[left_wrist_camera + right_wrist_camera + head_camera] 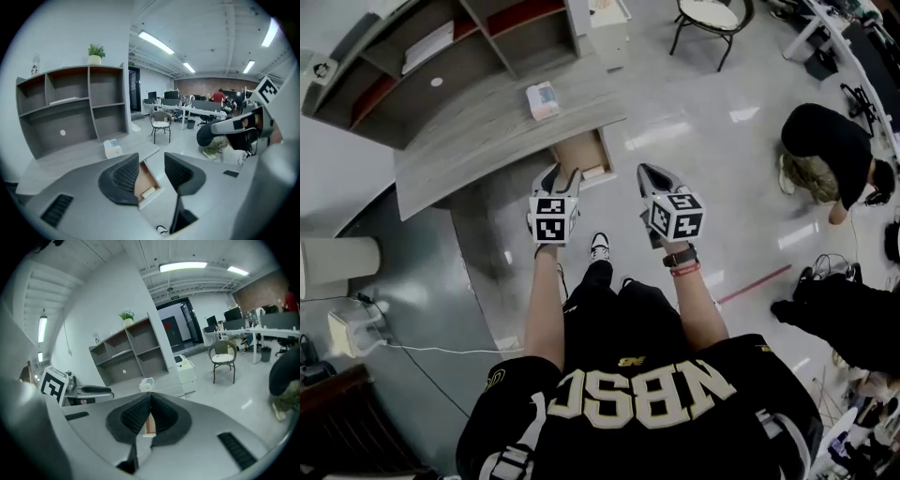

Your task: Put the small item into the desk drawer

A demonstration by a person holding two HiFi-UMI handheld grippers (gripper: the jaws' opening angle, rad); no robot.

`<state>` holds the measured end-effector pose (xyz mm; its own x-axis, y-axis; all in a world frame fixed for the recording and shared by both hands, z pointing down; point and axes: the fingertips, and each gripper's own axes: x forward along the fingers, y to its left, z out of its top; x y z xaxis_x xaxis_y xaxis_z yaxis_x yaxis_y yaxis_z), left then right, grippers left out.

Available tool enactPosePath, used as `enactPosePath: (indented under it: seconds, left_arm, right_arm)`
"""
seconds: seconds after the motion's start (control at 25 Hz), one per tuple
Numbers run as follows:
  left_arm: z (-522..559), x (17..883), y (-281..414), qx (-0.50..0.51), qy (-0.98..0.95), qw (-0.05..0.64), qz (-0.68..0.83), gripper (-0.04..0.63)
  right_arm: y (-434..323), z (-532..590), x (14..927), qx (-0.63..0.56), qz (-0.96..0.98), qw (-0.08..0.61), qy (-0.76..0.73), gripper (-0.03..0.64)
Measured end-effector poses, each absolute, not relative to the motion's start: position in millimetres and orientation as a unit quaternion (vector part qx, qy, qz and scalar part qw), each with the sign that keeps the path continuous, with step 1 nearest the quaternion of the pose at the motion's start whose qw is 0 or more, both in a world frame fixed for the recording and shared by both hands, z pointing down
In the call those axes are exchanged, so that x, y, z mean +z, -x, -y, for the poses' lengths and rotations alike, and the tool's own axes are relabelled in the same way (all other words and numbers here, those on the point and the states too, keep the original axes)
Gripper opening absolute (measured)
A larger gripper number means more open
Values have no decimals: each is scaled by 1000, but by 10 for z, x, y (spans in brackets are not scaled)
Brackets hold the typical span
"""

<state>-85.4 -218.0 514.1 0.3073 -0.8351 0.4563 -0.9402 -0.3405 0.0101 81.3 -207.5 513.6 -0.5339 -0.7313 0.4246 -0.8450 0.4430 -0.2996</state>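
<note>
The desk drawer (579, 150) stands pulled open under the grey desk (478, 131). A small pale item (593, 172) lies at its front end; in the left gripper view the item (149, 191) shows between the jaws, far below them. My left gripper (562, 174) hovers above the drawer's front, open, with nothing between its fingers (151, 158). My right gripper (649, 176) hangs to the right over the floor, shut with its pads touching and nothing in them (150, 397). A small white-and-blue box (542, 99) sits on the desk top.
A grey shelf unit (422, 56) stands on the desk's far side. A white cabinet (609, 28) and a chair (712, 19) stand beyond the desk. A person (825, 150) crouches on the floor to the right. Cables lie at lower left (412, 349).
</note>
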Motion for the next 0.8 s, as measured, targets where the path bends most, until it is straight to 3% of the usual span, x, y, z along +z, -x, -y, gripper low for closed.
enactPosePath:
  seconds: [0.36, 0.8]
  left_arm:
    - [1776, 4214, 973, 69, -783, 112, 607, 110]
    - [1270, 3606, 1052, -9, -763, 51, 645, 23]
  right_arm:
    - [-812, 2024, 4418, 175, 855, 88, -481, 8]
    - [-936, 1666, 3996, 110, 858, 65, -498, 6]
